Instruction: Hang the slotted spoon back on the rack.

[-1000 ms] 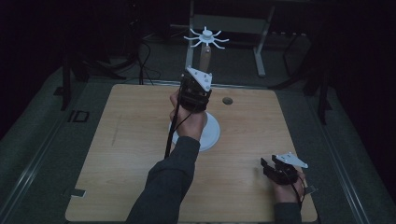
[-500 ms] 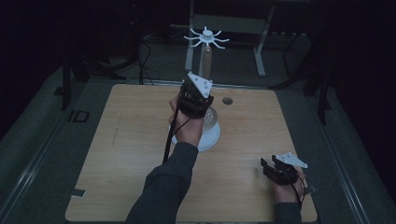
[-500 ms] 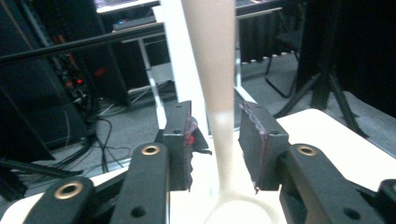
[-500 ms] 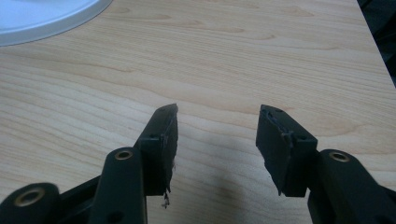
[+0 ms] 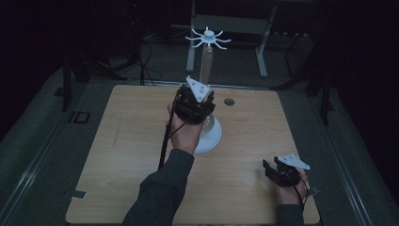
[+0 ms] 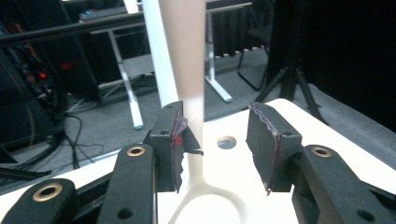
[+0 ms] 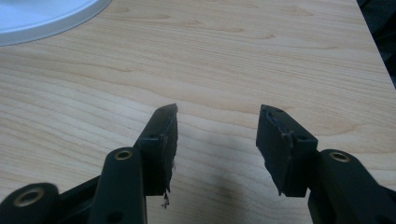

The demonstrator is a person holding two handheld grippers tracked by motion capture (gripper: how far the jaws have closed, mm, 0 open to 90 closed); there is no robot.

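- At the far left of the high view, on the dark floor beside the wooden table (image 5: 131, 155), I can make out pale marking that looks like the letters "ID"; I would not swear to it. I read no brand or label on anything else.
- Moving right, my left gripper (image 5: 194, 106) is held up near the middle of the table, close against a white stand (image 5: 209, 134) with a round base, a tall pale post and a ring of short white arms at the top.
- In the left gripper view, my left gripper (image 6: 219, 140) has its jaws spread well apart with nothing between the pads. The post (image 6: 183, 56) rises just behind the left-hand jaw, off centre rather than in the gap.
- My judgement: the step in hand is taking hold of the post. To do it well I would shift the gripper sideways until the post sits midway between the pads, keep the jaws level, then close slowly so the stand does not tip.
- Just right of the stand is a small round hole (image 5: 229, 101) in the tabletop.
- At the near right corner, my right gripper (image 5: 282, 172) rests low over the table, well apart from the stand.
- In the right gripper view, my right gripper (image 7: 215, 140) is wide open and empty above bare wood, with the stand's base (image 7: 46, 16) at the upper left.
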